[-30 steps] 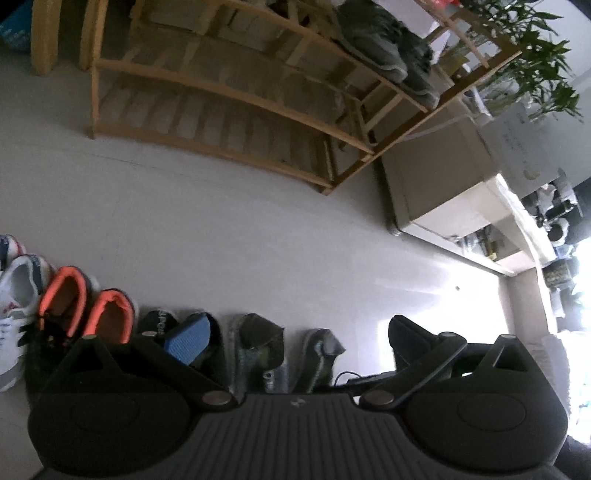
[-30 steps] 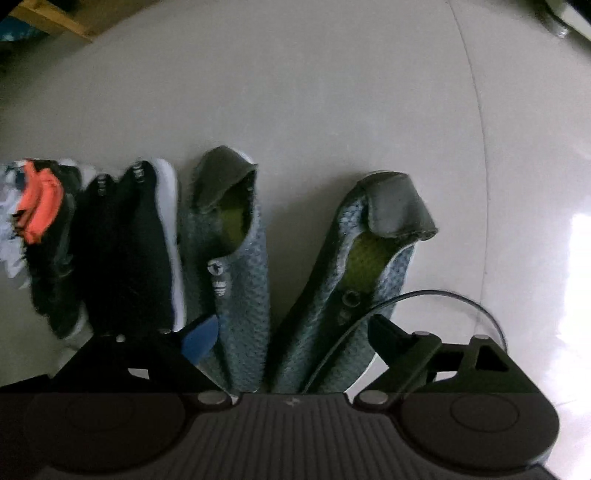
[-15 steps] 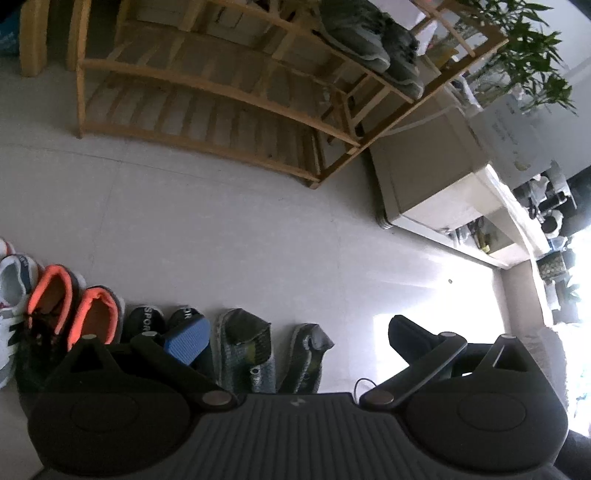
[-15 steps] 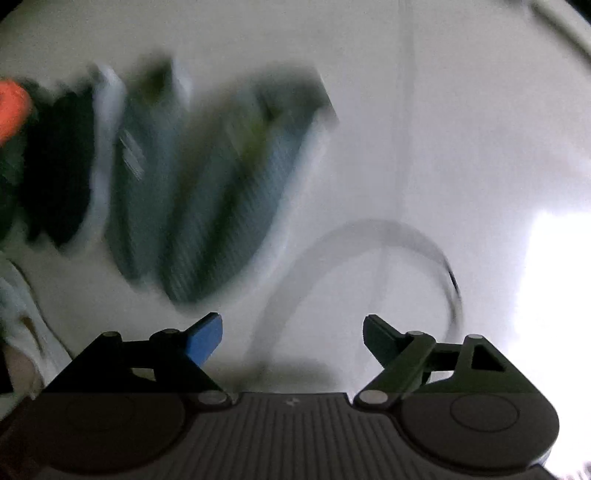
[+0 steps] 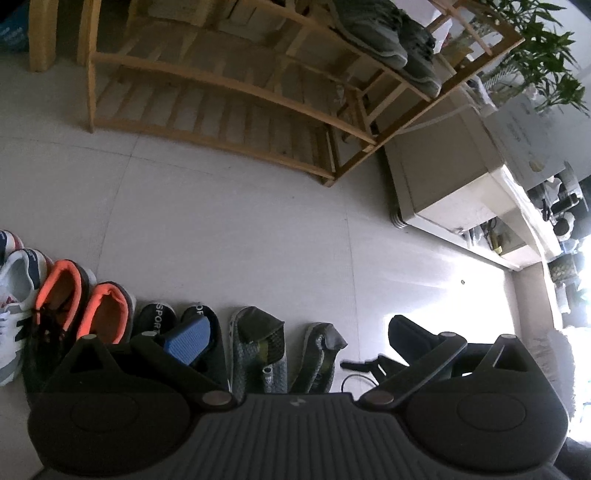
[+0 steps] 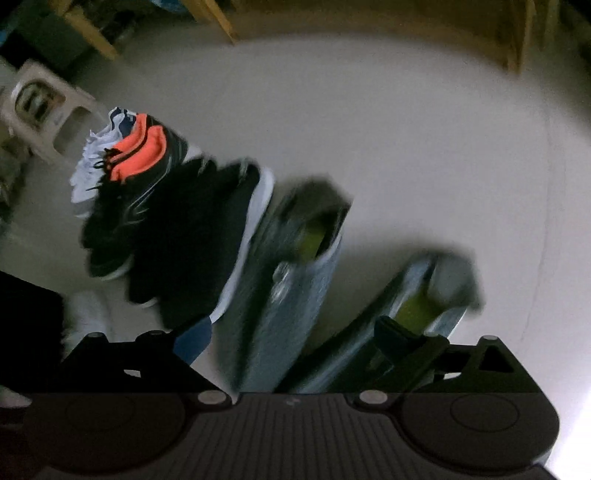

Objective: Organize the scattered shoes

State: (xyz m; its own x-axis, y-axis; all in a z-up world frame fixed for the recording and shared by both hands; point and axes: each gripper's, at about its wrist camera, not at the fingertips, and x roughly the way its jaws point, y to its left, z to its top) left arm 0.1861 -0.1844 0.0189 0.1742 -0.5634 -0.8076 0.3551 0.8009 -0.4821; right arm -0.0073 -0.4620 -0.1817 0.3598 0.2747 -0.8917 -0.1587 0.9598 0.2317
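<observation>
A row of shoes lines the floor: white sneakers point(image 5: 14, 280), an orange-lined black pair point(image 5: 59, 295), black slip-ons point(image 5: 159, 314) and two grey knit shoes point(image 5: 258, 339). My left gripper point(image 5: 295, 336) is open above the row with nothing between its fingers. The right wrist view is blurred. There my right gripper point(image 6: 295, 334) hangs over the grey knit shoes point(image 6: 295, 266), the right one point(image 6: 424, 302) splayed outward. Its jaws are opening and the pads press on nothing. The black slip-ons point(image 6: 192, 229) and the orange-lined pair point(image 6: 140, 147) lie further left.
A wooden slatted shoe rack point(image 5: 229, 122) stands across the floor, with grey sneakers point(image 5: 384, 33) on an upper shelf. A pale cabinet point(image 5: 443, 177) and a potted plant point(image 5: 535, 55) are to its right. A plastic stool point(image 6: 40, 110) sits beyond the white sneakers.
The right gripper has rolled and swung, so the shoe row now appears tilted in its view. Its jaws stand a little wider. The left gripper's view has hardly shifted.
</observation>
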